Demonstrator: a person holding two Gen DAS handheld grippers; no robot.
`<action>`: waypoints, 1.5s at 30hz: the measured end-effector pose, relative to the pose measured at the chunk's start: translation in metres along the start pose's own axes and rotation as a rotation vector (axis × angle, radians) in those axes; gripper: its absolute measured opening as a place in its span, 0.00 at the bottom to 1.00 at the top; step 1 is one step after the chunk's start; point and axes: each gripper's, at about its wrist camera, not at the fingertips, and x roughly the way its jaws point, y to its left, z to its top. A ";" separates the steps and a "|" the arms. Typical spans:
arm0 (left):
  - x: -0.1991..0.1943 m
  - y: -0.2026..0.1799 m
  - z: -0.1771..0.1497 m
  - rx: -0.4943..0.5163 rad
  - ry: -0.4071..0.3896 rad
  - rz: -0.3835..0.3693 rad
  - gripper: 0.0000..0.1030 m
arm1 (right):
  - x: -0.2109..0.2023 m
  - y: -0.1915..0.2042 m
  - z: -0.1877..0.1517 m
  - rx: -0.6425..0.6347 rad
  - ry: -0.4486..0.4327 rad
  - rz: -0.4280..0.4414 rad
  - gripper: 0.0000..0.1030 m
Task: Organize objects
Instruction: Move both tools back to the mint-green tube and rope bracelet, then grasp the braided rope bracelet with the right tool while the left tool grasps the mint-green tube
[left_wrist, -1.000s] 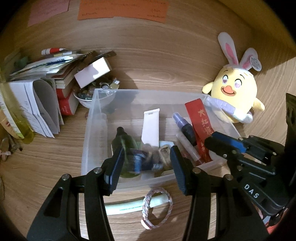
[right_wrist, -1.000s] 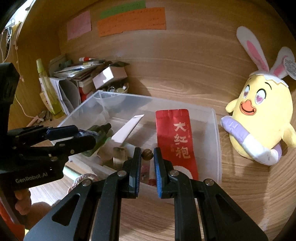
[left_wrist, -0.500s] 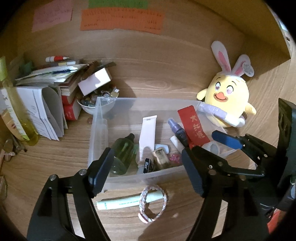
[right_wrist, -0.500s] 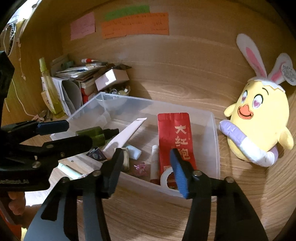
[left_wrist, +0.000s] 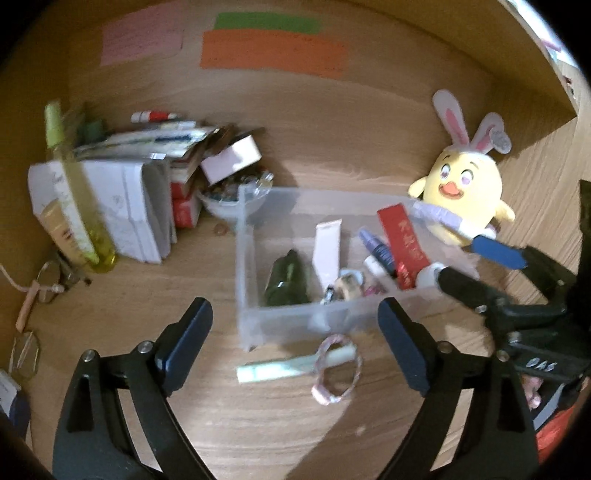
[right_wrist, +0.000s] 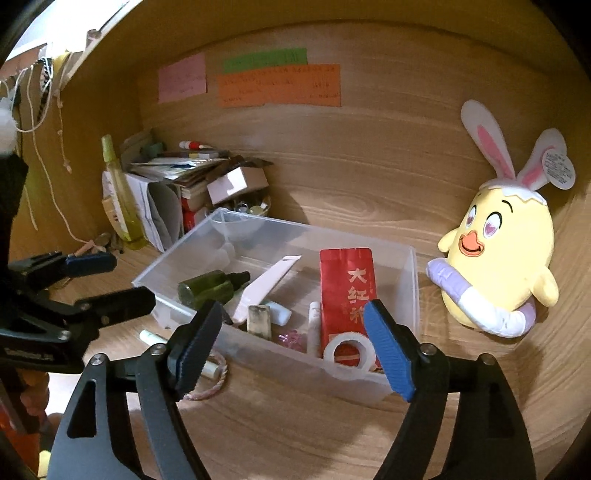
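Observation:
A clear plastic bin (right_wrist: 413, 280) (left_wrist: 243, 280) sits on the wooden desk. It holds a green bottle (right_wrist: 207, 286) (left_wrist: 286, 280), a white tube (right_wrist: 266, 286) (left_wrist: 327, 247), a red packet (right_wrist: 347, 291) (left_wrist: 404, 243), a tape roll (right_wrist: 349, 352), a purple spray bottle (left_wrist: 378, 251) and small items. In front of the bin lie a pale green tube (left_wrist: 288, 367) (right_wrist: 151, 336) and a pink braided bracelet (left_wrist: 336, 369) (right_wrist: 210, 384). My left gripper (left_wrist: 295, 347) (right_wrist: 110, 280) is open and empty above them. My right gripper (right_wrist: 291, 343) (left_wrist: 469, 266) is open and empty over the bin's near right corner.
A yellow bunny plush (right_wrist: 502, 258) (left_wrist: 465, 199) stands right of the bin. A pile of papers, books and a small box (left_wrist: 147, 173) (right_wrist: 192, 177), a yellow-green bottle (left_wrist: 74, 206) and a bowl of trinkets (left_wrist: 232, 192) crowd the back left. Glasses (left_wrist: 55, 277) lie at the left.
My right gripper let go of a small brown bead over the bin and opened wide. Both grippers opened and pulled back from the bin; the left one now sits over the bracelet and tube.

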 end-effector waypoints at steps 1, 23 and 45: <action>0.000 0.003 -0.003 -0.006 0.007 0.003 0.89 | -0.001 0.001 -0.001 -0.002 0.001 0.000 0.78; 0.023 0.063 -0.065 -0.108 0.142 0.094 0.89 | 0.034 0.060 -0.051 -0.059 0.193 0.144 0.76; 0.042 0.042 -0.060 0.012 0.181 0.051 0.89 | 0.051 0.069 -0.071 -0.082 0.278 0.139 0.12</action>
